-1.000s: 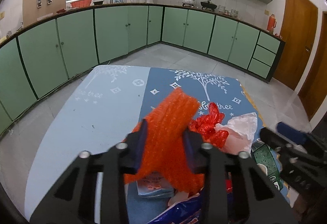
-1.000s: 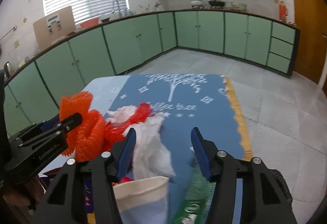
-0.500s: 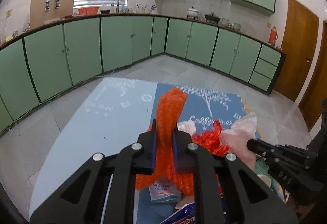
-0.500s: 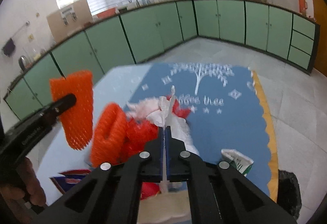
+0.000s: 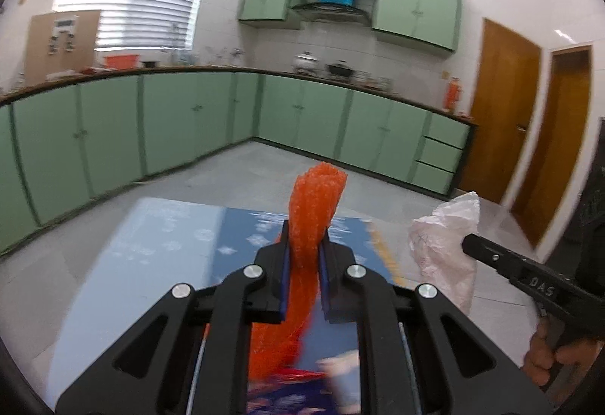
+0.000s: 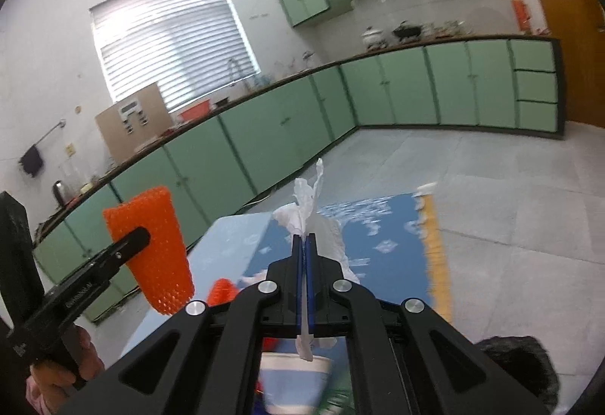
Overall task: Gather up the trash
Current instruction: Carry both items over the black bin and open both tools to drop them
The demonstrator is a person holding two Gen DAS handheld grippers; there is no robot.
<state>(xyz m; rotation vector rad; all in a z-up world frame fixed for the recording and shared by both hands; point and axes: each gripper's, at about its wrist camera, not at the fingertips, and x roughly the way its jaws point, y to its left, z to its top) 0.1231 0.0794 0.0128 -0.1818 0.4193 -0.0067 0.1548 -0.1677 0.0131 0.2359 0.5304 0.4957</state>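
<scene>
Green kitchen cupboards ran along the walls behind everything, and below my two tools lay the blue patterned counter (image 5: 159,248) with the leftover rubbish on it. My left hand-held gripper (image 5: 305,256) was clamped on an orange foam net sleeve (image 5: 315,210), whose long axis stood nearly upright between the pads, its top poking well above the fingertips and its tail hanging down behind them. My right hand-held gripper (image 6: 305,252) was closed tight on a thin twist of white plastic bag (image 6: 308,199), which also ran up and forward along the fingers, with more of it bulging to the right of the tips.

Both pieces were off the counter and well apart from each other. From the left tool the bag (image 5: 446,252) sat to its right at about the same height. The remaining pile, a paper cup (image 6: 295,381) and something red, lay directly beneath and just behind the right fingertips, so I judged that hand the nearer one for the next pickup. No bin showed in either view, so I could not tell which way the drop-off lay.
</scene>
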